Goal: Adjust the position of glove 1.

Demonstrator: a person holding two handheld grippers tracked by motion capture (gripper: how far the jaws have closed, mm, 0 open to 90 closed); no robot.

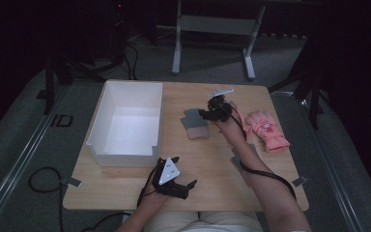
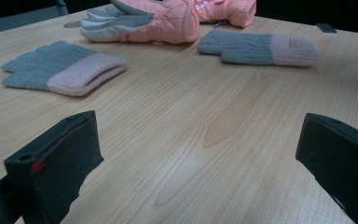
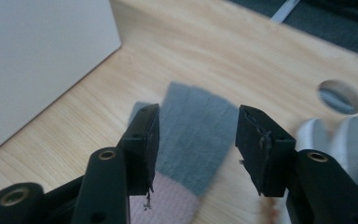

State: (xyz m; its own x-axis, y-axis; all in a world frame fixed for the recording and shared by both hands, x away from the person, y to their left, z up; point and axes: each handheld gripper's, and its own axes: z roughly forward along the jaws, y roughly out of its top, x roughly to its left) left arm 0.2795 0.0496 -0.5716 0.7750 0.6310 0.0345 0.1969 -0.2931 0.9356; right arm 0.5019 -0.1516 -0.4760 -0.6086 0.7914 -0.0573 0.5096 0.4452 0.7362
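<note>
A grey knit glove (image 1: 194, 124) with a pink cuff lies flat at mid-table, right of the white box. My right gripper (image 1: 204, 114) hangs just over it. In the right gripper view its jaws (image 3: 196, 140) stand apart on either side of the grey glove (image 3: 193, 126), and the pads are not pressing on it. My left gripper (image 1: 186, 187) rests open near the table's front edge, with bare wood between its jaws (image 2: 198, 135). A second grey glove (image 1: 238, 157) lies partly under the right forearm. Two grey gloves (image 2: 65, 70) (image 2: 261, 46) lie ahead of the left gripper.
A white open box (image 1: 125, 157) stands on the left half of the table, and its wall (image 3: 37, 56) is close to the right gripper. Pink ski gloves (image 1: 268, 128) (image 2: 168, 18) lie at the right side. A round hole (image 3: 339, 95) is in the tabletop.
</note>
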